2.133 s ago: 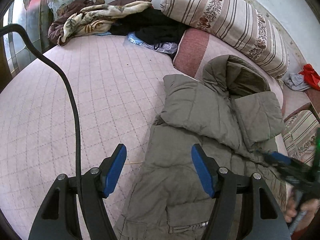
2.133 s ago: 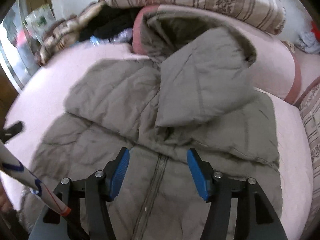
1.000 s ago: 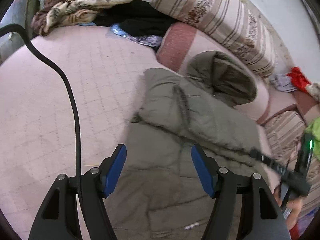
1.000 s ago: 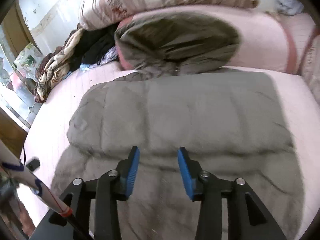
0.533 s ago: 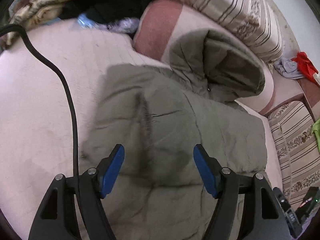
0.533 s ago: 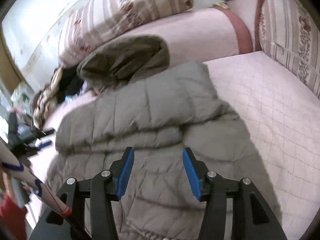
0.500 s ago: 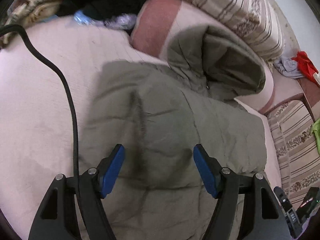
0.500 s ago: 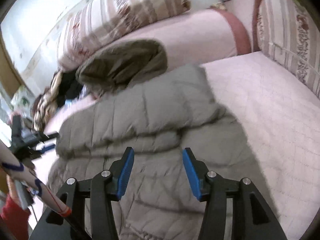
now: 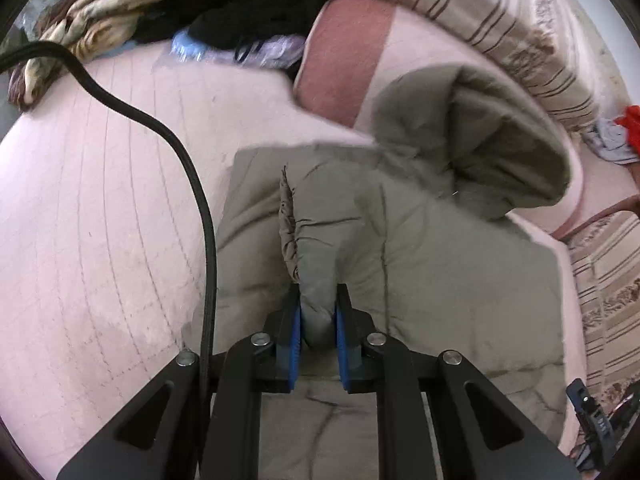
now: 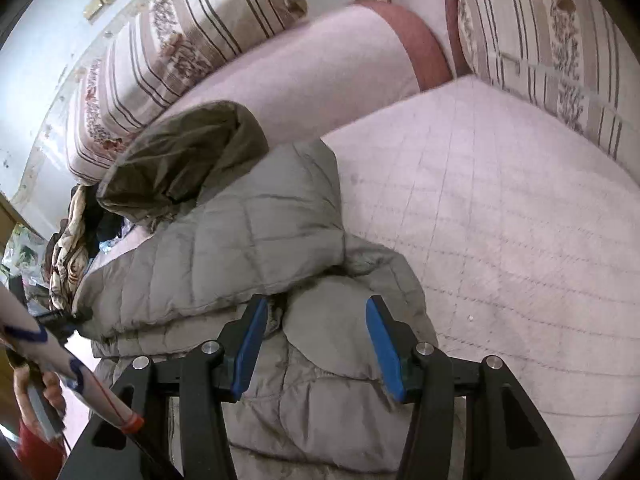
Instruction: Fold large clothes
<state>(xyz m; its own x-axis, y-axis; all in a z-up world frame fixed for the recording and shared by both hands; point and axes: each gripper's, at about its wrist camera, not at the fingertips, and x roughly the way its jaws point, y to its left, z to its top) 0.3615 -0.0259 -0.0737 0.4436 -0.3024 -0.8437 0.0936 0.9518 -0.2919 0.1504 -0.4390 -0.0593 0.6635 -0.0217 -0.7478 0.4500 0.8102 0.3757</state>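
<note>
Now the left tool (image 9: 316, 330), at the bottom centre of its view, is closing its jaws on a puffed ridge of the jacket (image 9: 400, 264); the blue pads already press the cloth from both sides, so it is grasping a fold. A black cable (image 9: 200, 208) runs up from this tool over the bed (image 9: 92, 220) to the upper left of the frame.

The right tool (image 10: 316, 350), at the bottom centre of its own view, is released: its jaws stand apart with a bulge of jacket between them, but the pads do not press on it. At the lower left of that view a hand (image 10: 52, 396) holds the handle of the other tool.

The jacket lies flat on the pink quilted bed with its upper part folded over, and its hood (image 9: 480, 136) rests against a pink bolster (image 9: 344, 64) in the upper middle of the frame. Further back are striped cushions (image 10: 180, 48) and a pile of clothes (image 9: 224, 12) at the upper left.

I judge the step is taking hold of both sides for the next fold. The next move probably asks the right tool to clench on its side, then both to lift together and carry the cloth across evenly. The padding is thick and slippery, so a shallow grip may slip.
</note>
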